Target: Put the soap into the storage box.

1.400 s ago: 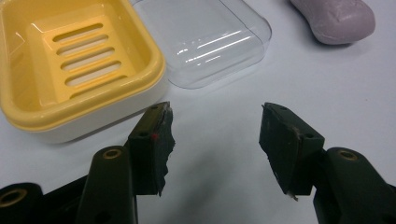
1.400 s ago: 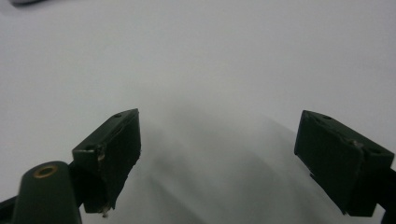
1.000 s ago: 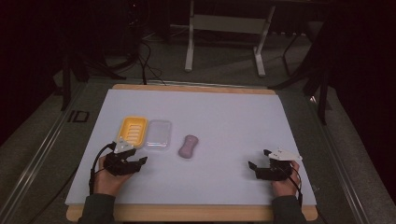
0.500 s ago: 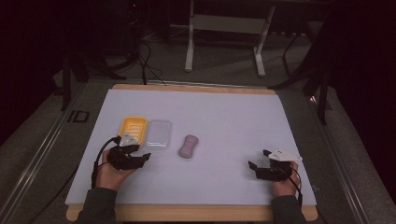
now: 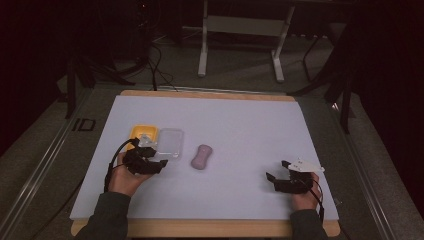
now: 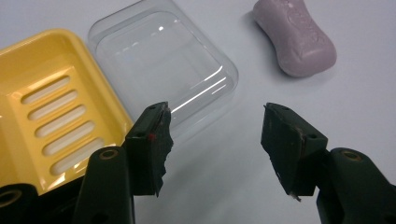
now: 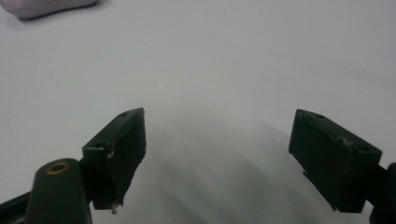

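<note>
1. White sheeting is covering the tabletop (image 5: 240, 125), which is carrying a yellow soap dish (image 6: 51, 107), a clear lid (image 6: 163, 70) touching its side, and a pink soap bar (image 6: 296, 39) lying apart from both.
2. Left gripper (image 6: 215, 135) is hovering just beside the lid's near corner, jaws standing apart and holding nothing.
3. Right gripper (image 7: 219, 149) is resting well apart near the tabletop's right edge, jaws likewise apart and empty.
4. Judged step: approaching for a first pick. The next move is calling for advancing the left jaws toward either the lid rim or the soap bar, then closing.
</note>
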Available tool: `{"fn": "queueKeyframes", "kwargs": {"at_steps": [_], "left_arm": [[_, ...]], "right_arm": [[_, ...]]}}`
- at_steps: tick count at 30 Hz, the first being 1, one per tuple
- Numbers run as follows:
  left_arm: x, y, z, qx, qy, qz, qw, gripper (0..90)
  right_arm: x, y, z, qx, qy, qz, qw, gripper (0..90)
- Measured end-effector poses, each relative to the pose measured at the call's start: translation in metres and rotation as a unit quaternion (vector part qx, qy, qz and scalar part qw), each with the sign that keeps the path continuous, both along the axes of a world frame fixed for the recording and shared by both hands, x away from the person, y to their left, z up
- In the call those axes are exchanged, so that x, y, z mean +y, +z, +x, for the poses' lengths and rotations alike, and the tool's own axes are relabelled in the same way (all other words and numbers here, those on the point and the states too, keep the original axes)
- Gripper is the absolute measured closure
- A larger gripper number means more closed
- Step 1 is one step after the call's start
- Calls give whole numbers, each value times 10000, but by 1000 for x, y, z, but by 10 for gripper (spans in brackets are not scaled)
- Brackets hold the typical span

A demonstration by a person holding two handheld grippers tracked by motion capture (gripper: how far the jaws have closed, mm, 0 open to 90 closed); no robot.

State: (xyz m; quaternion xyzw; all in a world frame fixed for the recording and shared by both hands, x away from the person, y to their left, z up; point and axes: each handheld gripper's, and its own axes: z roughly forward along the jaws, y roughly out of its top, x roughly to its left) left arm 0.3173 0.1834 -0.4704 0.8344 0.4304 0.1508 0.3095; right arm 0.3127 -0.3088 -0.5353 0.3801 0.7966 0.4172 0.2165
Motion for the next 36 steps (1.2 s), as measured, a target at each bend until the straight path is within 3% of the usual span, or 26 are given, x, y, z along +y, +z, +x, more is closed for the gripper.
{"fn": "queueKeyframes", "kwargs": {"at_steps": [26,36], "left_arm": [[-31,15,23,105,-280,35,9995,422],[-44,20,29,100,-423,98,9990,423]], "right_arm": [[1,0,0,43,137,-59,9999,187],[2,0,0,51,162,-73,9998,234]]}}
